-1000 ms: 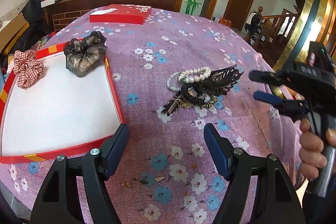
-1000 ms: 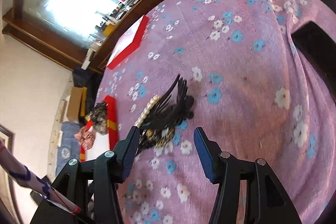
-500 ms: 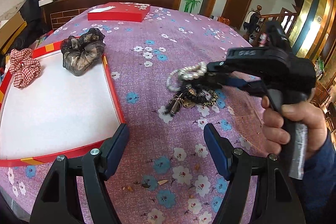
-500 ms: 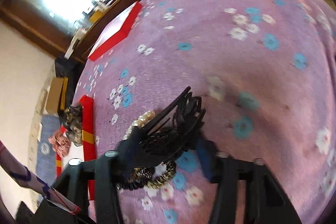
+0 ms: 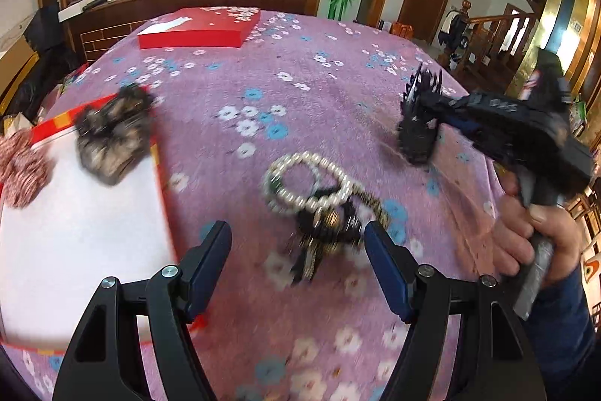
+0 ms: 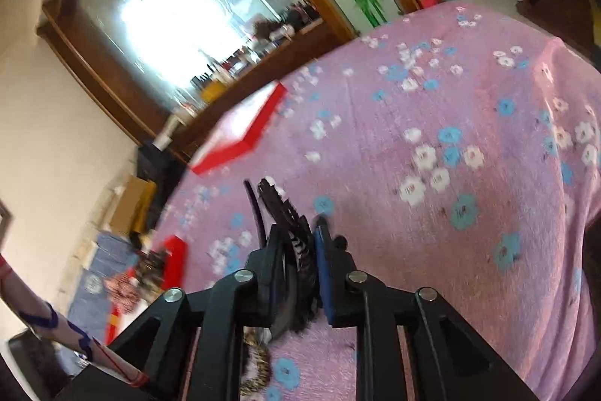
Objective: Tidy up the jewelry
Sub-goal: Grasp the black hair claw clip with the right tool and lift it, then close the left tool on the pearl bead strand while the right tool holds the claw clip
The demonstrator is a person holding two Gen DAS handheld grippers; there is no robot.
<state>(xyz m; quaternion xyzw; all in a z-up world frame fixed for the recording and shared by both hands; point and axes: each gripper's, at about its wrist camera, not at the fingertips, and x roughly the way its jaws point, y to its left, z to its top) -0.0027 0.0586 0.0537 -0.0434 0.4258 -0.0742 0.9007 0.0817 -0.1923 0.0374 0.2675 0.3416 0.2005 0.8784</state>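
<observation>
Left claw [image 5: 296, 262]: jaws spread wide, gripping nothing, held low over the counter covered in purple flowered cloth [image 5: 300, 100].

Just beyond and between its blue-padded fingers [image 5: 210, 258] lies a tangle of jewelry [image 5: 319, 205]: a white pearl bead bracelet [image 5: 300, 179] on top of dark hair ties and a leopard-print band, resting on the cloth.

To the left, a white tray with red rim [image 5: 75, 232] sits on the counter. A dark brown patterned scrunchie [image 5: 112, 138] lies across its far right rim; a red checked scrunchie [image 5: 20, 171] lies at its far left edge.

Right claw [image 6: 296, 273]: closed on a black toothed hair clip [image 6: 289, 224]. In the left wrist view this clip [image 5: 419, 123] is held clear above the cloth, right of the tangle.

At the far side of the counter rests a flat red box lid [image 5: 195, 29]. Both views are blurred.
</observation>
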